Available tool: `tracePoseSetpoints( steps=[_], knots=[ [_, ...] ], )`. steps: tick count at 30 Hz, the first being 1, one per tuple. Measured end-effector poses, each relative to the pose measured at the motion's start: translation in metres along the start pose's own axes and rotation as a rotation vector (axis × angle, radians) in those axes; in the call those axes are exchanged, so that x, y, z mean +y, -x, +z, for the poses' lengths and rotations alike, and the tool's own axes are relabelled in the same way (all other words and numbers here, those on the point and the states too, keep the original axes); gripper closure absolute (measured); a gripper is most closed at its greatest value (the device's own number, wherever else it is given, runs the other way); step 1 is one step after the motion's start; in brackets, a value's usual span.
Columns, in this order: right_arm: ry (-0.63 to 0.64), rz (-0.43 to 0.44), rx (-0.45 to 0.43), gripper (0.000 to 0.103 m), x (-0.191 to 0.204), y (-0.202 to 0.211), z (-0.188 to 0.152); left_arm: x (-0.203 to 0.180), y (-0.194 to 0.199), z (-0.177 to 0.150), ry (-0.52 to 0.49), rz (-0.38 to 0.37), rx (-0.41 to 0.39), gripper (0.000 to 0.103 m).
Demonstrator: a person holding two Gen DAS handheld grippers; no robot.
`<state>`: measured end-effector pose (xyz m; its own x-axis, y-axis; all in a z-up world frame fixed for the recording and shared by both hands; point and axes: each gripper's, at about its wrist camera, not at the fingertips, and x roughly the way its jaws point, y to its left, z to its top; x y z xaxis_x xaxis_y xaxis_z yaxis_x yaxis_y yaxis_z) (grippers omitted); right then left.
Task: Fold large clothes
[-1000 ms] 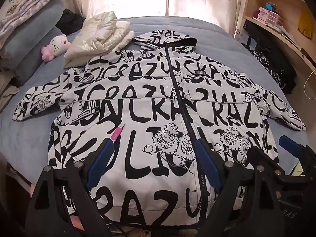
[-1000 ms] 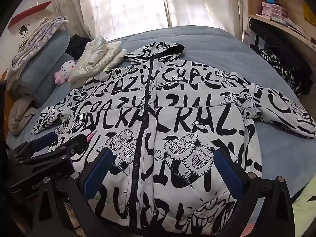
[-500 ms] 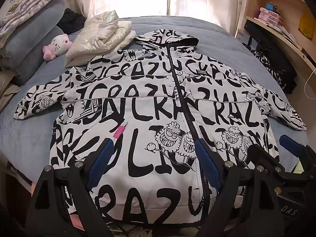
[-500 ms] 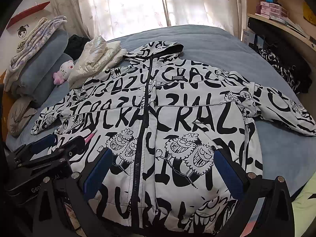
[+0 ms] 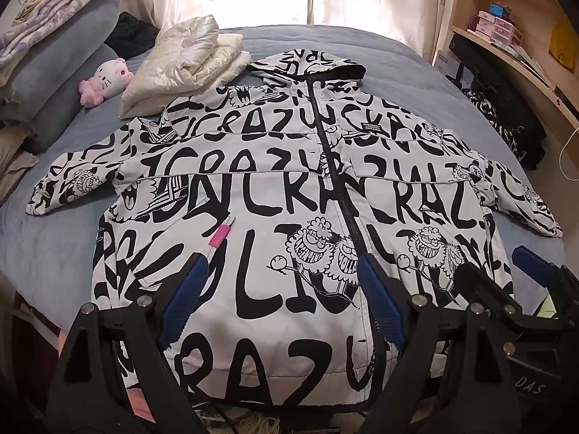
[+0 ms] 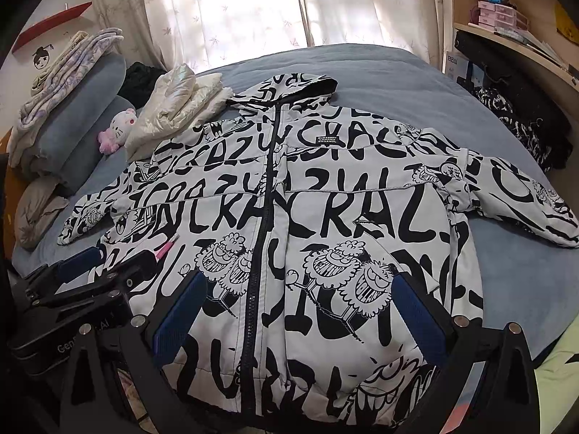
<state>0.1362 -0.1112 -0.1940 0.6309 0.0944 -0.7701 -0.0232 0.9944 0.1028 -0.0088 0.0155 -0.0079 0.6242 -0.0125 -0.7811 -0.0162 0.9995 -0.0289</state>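
The jacket (image 5: 289, 188) lies zipped and front-up across the bed (image 5: 380, 58), hood toward the window edge, sleeves spread toward both side edges, hem at the near edge, so every fold line is reachable. The left gripper (image 5: 278, 300) and right gripper (image 6: 296, 311) hover over the hem, jaws wide apart and empty, likely choosing grasps. No fold is made yet.

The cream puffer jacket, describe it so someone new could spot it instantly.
Start at the blue bed. Beyond the spread black-and-white jacket, by its left shoulder, lies the folded cream puffer jacket. It is plain and shiny, unlike the lettered jacket and the pink-and-white cat plush beside it.
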Motion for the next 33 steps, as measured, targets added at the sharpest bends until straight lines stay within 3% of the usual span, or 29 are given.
tracePoseSetpoints(
  steps=[33],
  knots=[
    [-0.009, 0.008, 0.004, 0.0, -0.0023, -0.0057, -0.002, 0.001, 0.0, 0.0004, -0.001, 0.001, 0.002, 0.021]
  ],
)
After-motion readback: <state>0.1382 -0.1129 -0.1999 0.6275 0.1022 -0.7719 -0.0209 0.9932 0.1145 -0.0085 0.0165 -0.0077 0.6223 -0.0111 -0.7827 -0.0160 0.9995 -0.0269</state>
